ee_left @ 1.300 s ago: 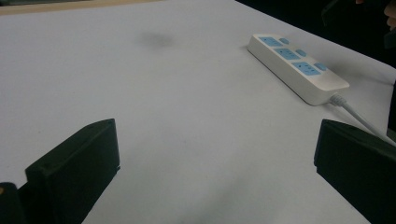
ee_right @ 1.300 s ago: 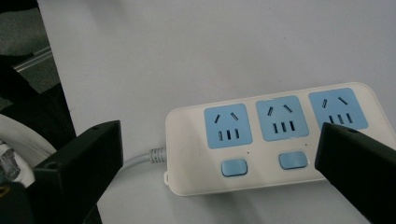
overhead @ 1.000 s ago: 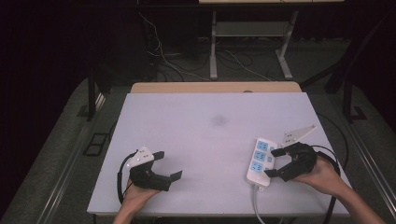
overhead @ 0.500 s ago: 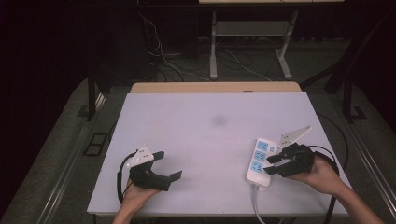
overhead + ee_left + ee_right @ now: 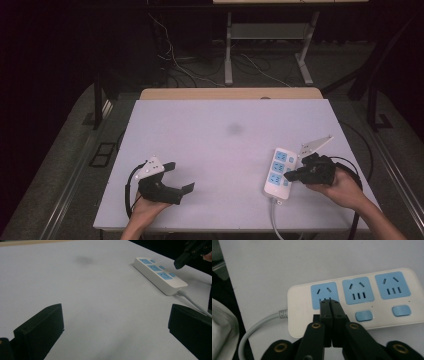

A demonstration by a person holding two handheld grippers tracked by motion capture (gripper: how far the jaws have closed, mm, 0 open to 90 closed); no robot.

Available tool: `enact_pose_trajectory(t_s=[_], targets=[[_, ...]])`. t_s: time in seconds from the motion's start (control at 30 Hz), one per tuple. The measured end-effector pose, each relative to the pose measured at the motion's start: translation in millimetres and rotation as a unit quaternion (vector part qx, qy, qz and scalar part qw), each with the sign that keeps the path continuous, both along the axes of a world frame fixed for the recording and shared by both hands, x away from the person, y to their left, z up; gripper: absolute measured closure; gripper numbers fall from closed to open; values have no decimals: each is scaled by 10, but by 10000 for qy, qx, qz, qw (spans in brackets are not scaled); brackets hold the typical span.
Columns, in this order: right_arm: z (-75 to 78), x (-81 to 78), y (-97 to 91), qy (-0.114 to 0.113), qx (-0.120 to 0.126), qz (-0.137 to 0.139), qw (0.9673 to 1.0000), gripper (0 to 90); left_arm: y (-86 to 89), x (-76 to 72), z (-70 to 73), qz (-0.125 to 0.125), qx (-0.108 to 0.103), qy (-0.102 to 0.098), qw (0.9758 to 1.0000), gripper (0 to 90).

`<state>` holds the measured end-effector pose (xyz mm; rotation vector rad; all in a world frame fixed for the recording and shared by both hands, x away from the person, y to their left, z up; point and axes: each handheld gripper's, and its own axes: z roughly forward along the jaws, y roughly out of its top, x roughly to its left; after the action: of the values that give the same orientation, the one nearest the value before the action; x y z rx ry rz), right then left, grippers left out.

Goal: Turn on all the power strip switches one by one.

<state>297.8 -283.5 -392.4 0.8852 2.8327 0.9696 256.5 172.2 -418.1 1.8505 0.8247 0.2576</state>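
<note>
Table: a white table top (image 5: 220, 145) is lying under both grippers, with one faint grey smudge (image 5: 234, 129) near its middle

Power strip, place: the power strip (image 5: 279, 173) is lying flat on the right part of the table, near the front edge, well apart from the left gripper

Power strip, look: it is a long white body with rounded corners, carrying three light blue socket panels in one row; each panel is showing two slanted slots above and three upright slots below

Power strip, switches: small light blue buttons are sitting beside the socket panels; in the right gripper view two of them (image 5: 363, 315) are showing clearly, the place of a third is being covered by the jaws

Power strip, cable: a white cable (image 5: 259, 326) is leaving the end nearest to the person and is curving toward the table's front edge

Left gripper: the left gripper (image 5: 181, 177) is resting low at the front left of the table, its jaws standing wide apart with nothing between them

Right gripper: the right gripper (image 5: 329, 302) is hanging over the strip, its jaws pressed together with nothing between them, the tips pointing at the lower slots of the socket panel nearest to the cable; I cannot tell if the tips are touching the strip

Hands: a hand (image 5: 342, 187) is holding the right gripper from the right of the strip
</note>
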Motion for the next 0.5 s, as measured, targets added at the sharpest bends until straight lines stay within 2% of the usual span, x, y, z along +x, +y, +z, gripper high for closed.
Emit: enact_pose_trajectory(t_s=[0.13,0.5], targets=[[-49,22,-17,129,-7,-31,9999,898,0,1,2,-4,4,-1,10000,0],[-95,56,1,265,47,-37,9996,898,25,2,8,55,8,-9,10000,0]])
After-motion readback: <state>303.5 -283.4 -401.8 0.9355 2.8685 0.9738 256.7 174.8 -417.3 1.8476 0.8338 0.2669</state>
